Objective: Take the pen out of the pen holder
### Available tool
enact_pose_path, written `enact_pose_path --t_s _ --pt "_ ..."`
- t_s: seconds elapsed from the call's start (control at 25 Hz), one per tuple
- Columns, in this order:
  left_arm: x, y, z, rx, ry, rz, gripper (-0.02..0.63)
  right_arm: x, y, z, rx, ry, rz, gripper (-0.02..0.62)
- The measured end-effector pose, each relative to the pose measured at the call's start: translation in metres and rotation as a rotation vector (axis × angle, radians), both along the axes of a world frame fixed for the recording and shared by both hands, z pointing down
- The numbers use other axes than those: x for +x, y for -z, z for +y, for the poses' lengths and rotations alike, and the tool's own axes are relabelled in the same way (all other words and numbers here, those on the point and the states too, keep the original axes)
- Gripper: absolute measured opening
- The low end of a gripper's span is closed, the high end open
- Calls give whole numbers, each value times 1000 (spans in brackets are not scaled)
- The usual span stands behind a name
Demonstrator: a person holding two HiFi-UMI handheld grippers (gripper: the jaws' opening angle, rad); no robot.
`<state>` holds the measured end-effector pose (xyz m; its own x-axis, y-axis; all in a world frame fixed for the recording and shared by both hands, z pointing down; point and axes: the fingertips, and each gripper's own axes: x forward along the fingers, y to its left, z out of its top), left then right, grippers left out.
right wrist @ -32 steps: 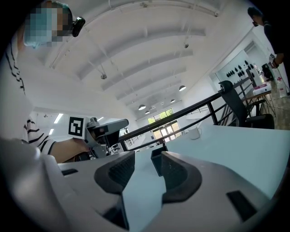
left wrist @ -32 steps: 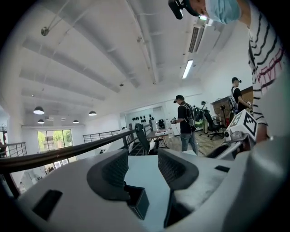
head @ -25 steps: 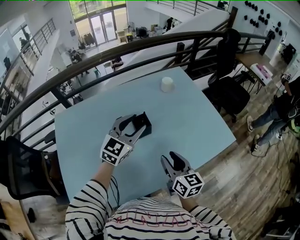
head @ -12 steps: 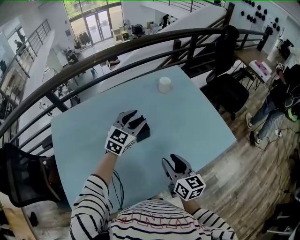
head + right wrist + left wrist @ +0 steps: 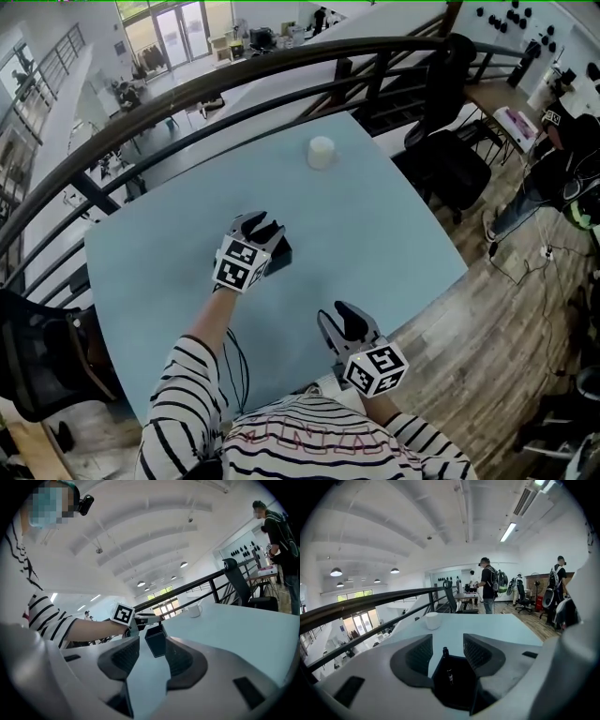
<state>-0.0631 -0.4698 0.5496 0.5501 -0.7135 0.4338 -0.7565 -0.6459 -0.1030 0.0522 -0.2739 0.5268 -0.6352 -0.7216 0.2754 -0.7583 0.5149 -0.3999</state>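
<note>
Left gripper is over the middle of the light blue table, jaws spread wide, and I'm looking straight down between them into the black pen holder. The holder sits low in my left gripper view, right under the gap. The pen stands upright inside it, its dark tip poking just above the rim. It's between the two pads, closer to the left one, and neither pad is on it. From the head view the holder peeks out at about 4 o'clock of the left gripper's marker cube.

Right gripper is down at 5 o'clock from the holder, near the table's near edge and well apart from it. Its jaws are open too, with nothing held. Through its camera I see only bare tabletop between them, and the holder and my left sleeve further on.

A white cup stands at 1 o'clock from the holder, near the far edge by the dark railing.
</note>
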Motion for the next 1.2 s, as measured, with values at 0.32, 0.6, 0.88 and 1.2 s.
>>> enact_pose_path --t_s 0.32,0.6,0.88,1.2 --pt "0 -27 -12 -66 17 -51 163 3 -7 -1 -29 -22 20 173" --pt "4 -33 -11 -20 -23 -186 86 3 -16 0 -52 -34 24 173" --pt "5 -42 -15 -36 -15 -279 81 9 -24 6 -73 -46 47 173" --pt "3 -40 -14 -28 -15 -297 74 17 -23 12 -82 -52 61 173"
